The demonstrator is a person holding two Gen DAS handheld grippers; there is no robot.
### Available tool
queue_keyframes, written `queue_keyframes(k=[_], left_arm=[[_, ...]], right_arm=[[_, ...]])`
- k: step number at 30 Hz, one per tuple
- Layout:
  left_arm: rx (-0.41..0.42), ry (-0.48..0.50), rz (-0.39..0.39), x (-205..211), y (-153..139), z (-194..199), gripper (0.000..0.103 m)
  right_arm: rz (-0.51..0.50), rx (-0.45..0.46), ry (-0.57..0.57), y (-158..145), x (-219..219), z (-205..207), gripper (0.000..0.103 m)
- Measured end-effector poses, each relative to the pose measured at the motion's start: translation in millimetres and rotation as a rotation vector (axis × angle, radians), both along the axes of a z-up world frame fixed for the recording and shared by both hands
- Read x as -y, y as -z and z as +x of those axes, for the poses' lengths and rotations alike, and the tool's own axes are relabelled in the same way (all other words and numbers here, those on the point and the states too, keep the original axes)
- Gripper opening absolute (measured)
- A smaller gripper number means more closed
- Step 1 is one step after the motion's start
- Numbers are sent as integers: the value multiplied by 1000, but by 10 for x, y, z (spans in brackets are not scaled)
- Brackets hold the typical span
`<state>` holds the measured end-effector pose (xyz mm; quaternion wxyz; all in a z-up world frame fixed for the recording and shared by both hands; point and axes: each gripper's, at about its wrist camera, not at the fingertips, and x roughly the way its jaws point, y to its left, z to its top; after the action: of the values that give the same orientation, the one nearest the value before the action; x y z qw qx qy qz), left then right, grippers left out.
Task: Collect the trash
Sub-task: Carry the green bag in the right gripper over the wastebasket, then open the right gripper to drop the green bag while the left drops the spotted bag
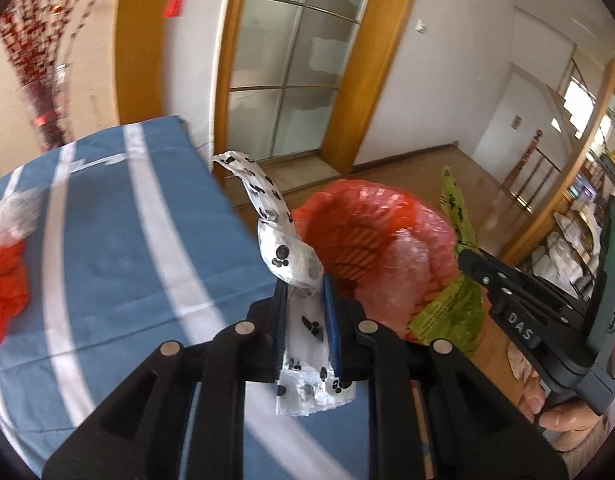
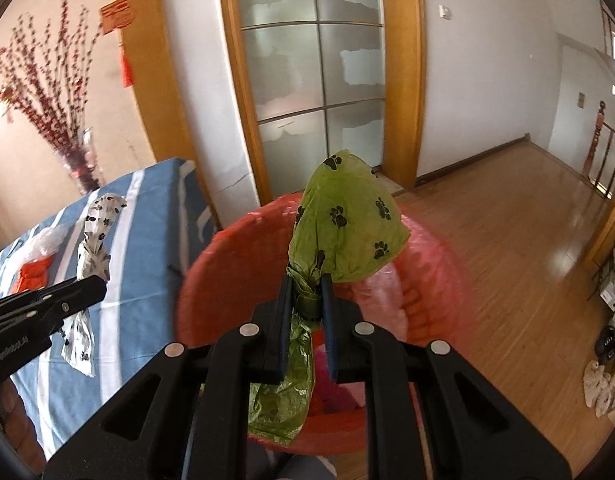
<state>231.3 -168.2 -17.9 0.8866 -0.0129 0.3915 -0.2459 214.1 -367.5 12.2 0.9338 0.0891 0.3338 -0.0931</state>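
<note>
Green bag [image 2: 347, 220] above red bin [image 2: 211, 280]

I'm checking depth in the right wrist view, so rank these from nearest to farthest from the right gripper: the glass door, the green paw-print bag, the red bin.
1. green paw-print bag, clamped in the right gripper.
2. red bin, just below and ahead.
3. glass door, far behind, centre.

A home: wooden floor [image 2: 507, 216], frosted glass door [image 2: 311, 76] at twelve o'clock, vase of red branches [image 2: 73, 152] at ten.
</note>
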Motion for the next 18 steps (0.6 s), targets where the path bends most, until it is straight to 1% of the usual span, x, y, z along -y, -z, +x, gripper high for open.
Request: queue_keyframes(k=[6,10,13,14,15,16,17,18], left_arm=[[-15,59,2,353,56,85,18],[-37,76,-5,492,103,180,19],[-63,79,-14,565,163,249,21],[-72,82,-13,593,188,270,24],[-78,86,-11,614,207,276,29],[-83,89,-8,637,224,255,32],[-85,88,-2,651,242,261,38],[-90,86,2,655,271,268,43]], right_arm=[[8,-3,31,47,168,45,15],[18,-3,41,79,236,69,15],[32,-4,50,101,301,91,16],[41,-4,54,115,322,93,19],[50,-6,57,127,344,99,21],[58,-8,60,135,366,96,25],[65,-10,65,151,382,92,28],[72,-12,71,161,403,86,30]])
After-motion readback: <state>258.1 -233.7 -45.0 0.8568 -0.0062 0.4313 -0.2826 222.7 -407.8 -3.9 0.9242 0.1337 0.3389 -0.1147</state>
